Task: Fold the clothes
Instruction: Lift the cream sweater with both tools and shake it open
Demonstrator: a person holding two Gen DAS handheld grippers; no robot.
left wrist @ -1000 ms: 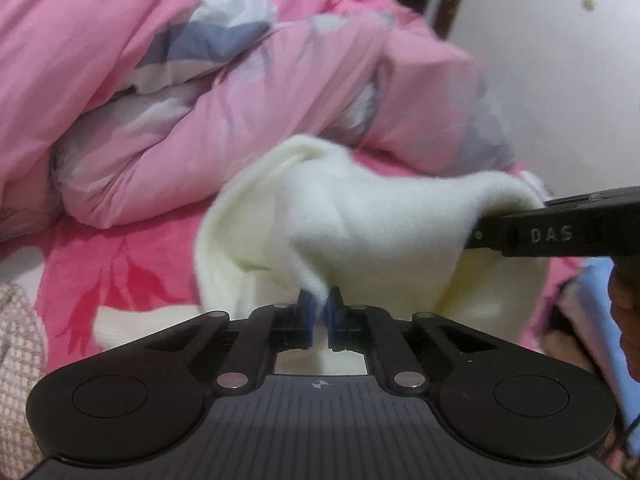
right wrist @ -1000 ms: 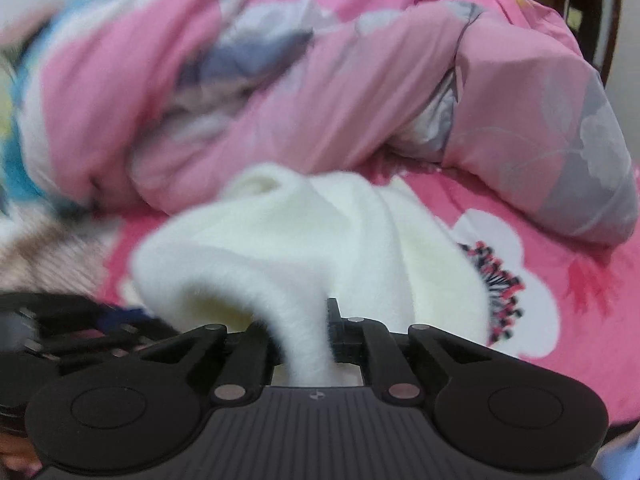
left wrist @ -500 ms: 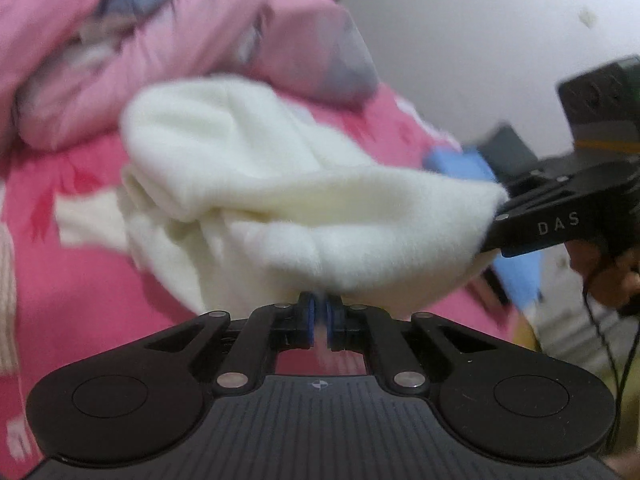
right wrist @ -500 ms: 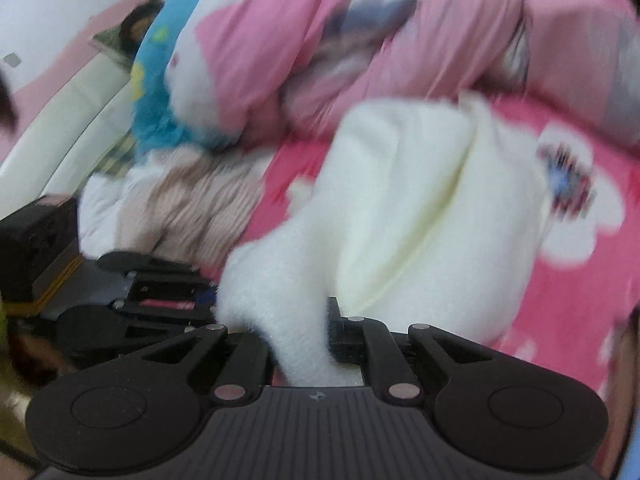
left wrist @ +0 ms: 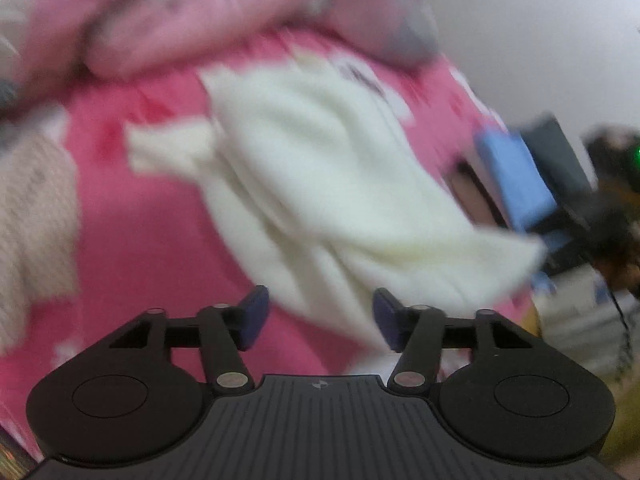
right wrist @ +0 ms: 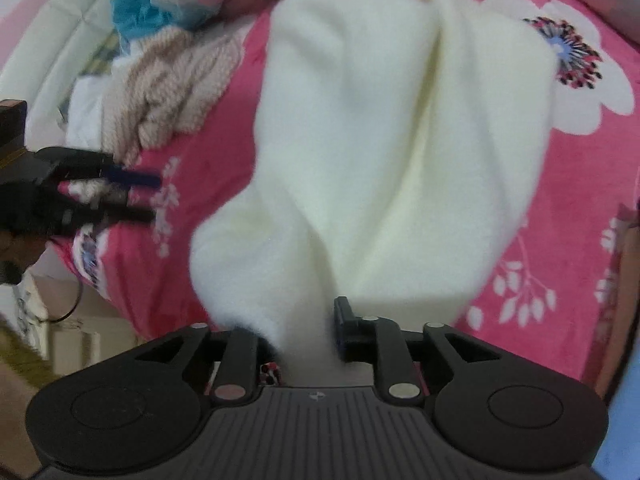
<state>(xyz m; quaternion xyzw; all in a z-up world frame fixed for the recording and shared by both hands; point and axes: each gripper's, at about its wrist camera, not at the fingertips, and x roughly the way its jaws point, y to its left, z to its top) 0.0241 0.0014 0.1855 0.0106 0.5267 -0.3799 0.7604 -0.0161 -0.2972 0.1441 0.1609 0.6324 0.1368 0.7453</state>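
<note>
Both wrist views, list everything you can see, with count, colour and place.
fleece garment: one, cream, on the bedsheet, one end between the right jaws
bedsheet: one, pink floral, under everything
quilt: one, pink and grey, bunched at the far side
knit sweater: one, beige, left of the garment
blue cloth: one, far left
left hand-held gripper: black, jaws opening, nothing gripped
right hand-held gripper: black, jaws opening around the garment

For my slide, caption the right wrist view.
Right gripper opening around cream garment draped over pink floral bedsheet.
</note>
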